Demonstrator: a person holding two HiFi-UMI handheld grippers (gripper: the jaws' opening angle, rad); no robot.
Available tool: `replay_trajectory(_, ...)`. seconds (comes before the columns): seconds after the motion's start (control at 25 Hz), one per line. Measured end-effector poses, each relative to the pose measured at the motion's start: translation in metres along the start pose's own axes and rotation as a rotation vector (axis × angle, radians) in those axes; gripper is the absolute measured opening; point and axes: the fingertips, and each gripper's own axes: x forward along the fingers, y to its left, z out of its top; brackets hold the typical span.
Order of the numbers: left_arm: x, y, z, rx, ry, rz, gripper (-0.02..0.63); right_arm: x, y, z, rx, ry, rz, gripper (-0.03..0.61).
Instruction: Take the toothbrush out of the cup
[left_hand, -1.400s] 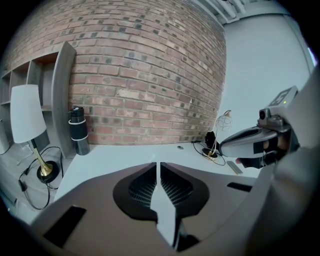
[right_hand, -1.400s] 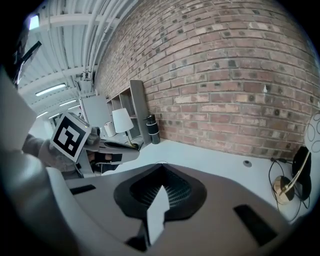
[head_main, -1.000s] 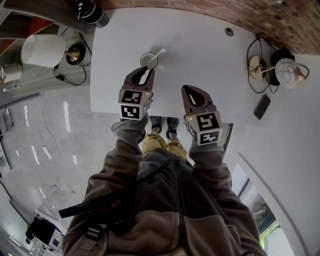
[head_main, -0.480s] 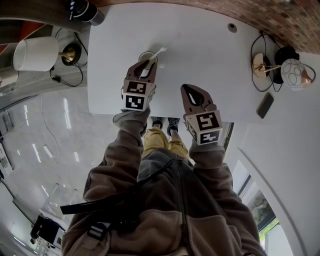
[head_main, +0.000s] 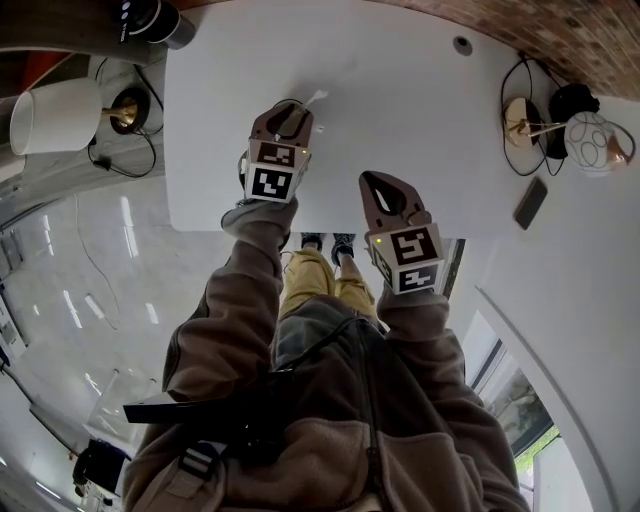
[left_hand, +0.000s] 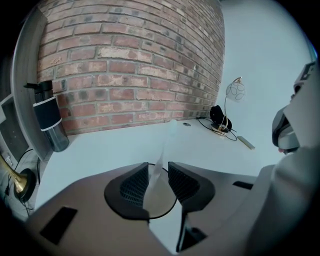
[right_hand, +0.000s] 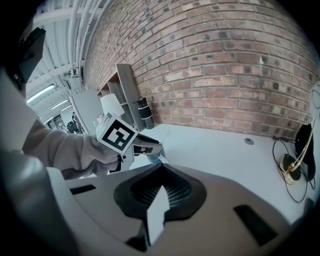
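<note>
The cup (left_hand: 156, 204) is set in the left half of the surface (head_main: 400, 110), well in from its edges, with the toothbrush (left_hand: 159, 161) stood in it. A bottle (head_main: 150, 18) is placed by the far left corner, a lamp (head_main: 590, 140) toward the far right.

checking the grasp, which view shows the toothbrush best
Left gripper view: the toothbrush stands over the cup between the jaws of the left gripper, which have just been opening. The head view shows only its tip past that gripper; the right gripper view does not show it clearly.
</note>
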Motion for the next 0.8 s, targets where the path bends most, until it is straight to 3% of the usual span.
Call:
replay_trajectory(0.28,0.006,0.007,-0.004,0.016,0.031,0.021,0.105,-0.005,-0.004,-0.006,0.015,0.000,-0.023,0.002)
replay_trajectory(0.6,0.008,0.006,-0.004,0.102,0.065,0.006,0.100,-0.007,-0.001,-0.015,0.031,0.010,-0.029,0.002)
replay_trajectory(0.68,0.009,0.006,-0.004,0.131,0.077,0.014,0.055,-0.008,-0.001,-0.016,0.039,0.013,-0.026,0.002)
replay_trajectory(0.8,0.008,0.006,-0.005,0.149,0.079,0.023,0.054,-0.008,-0.002,-0.020,0.035,0.021,-0.032,0.002)
